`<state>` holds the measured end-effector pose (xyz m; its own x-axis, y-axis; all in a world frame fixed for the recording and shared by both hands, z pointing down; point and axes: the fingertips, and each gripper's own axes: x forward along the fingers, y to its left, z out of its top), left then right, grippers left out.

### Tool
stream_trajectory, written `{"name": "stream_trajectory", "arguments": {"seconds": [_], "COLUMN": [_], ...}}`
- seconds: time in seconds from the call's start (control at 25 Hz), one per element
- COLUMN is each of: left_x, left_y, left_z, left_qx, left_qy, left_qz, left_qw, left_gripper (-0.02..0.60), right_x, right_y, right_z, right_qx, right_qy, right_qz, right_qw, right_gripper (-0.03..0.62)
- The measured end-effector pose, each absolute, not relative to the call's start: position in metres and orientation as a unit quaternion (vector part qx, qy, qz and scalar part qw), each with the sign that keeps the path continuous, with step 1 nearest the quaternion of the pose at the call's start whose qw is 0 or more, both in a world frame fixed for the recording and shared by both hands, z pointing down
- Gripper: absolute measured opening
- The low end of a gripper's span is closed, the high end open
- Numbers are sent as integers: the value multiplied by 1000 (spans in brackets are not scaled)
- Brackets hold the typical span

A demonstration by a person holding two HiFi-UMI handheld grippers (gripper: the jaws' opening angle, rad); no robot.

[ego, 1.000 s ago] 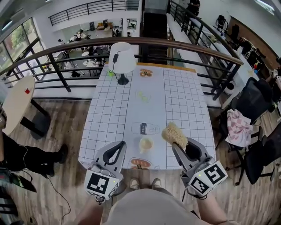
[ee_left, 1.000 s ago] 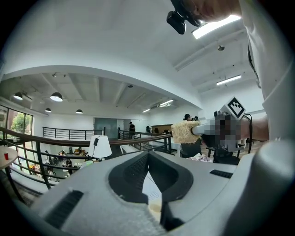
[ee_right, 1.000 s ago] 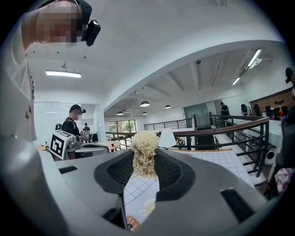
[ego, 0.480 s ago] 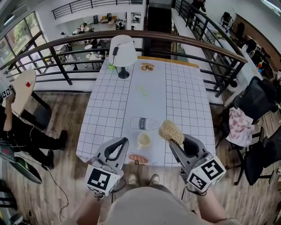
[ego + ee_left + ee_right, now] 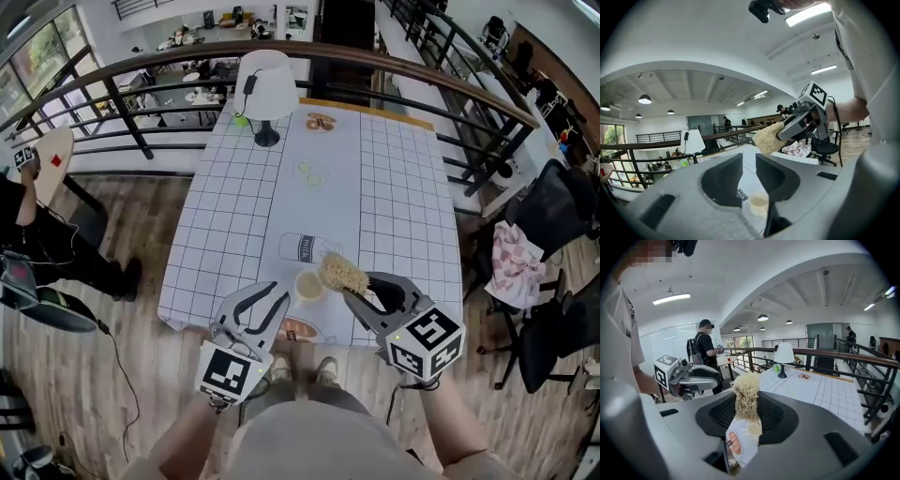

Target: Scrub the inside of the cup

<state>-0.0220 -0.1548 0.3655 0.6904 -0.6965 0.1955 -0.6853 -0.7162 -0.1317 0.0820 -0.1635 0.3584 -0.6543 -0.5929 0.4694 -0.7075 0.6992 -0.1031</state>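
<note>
Right tool (image 5: 359, 287) has lowered, gripping the scrubber (image 5: 342, 273) near the cup (image 5: 309, 284).

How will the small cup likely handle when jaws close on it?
The cup looks small and empty, so it is probably light and apt to slide or tip if nudged. It stands upright close to the near edge of the table, so a push could knock it off. Its round wall may slip between jaws.

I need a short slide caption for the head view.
Right gripper holds a fibrous scrubber near the cup; left gripper, jaws just opened, holds nothing.
</note>
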Motion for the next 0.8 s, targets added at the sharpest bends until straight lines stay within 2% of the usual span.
{"name": "stream_trajectory", "arguments": {"seconds": [0.12,0.4,0.8], "left_x": [-20,-5,17], "left_y": [-162,-166,-175], "left_z": [404,495,597], "left_qx": [-917,-917,-911], "left_qy": [369,339,300], "left_qz": [-149,-209,-264], "left_qw": [15,-41,-104], "left_gripper": [99,122,126], "right_x": [76,65,59], "right_y": [-172,-196,-209], "right_z": [383,447,525], "right_qx": [340,300,251], "right_qy": [-897,-887,-861], "right_qz": [153,175,196], "right_qw": [239,304,397], "right_gripper": [123,123,123]}}
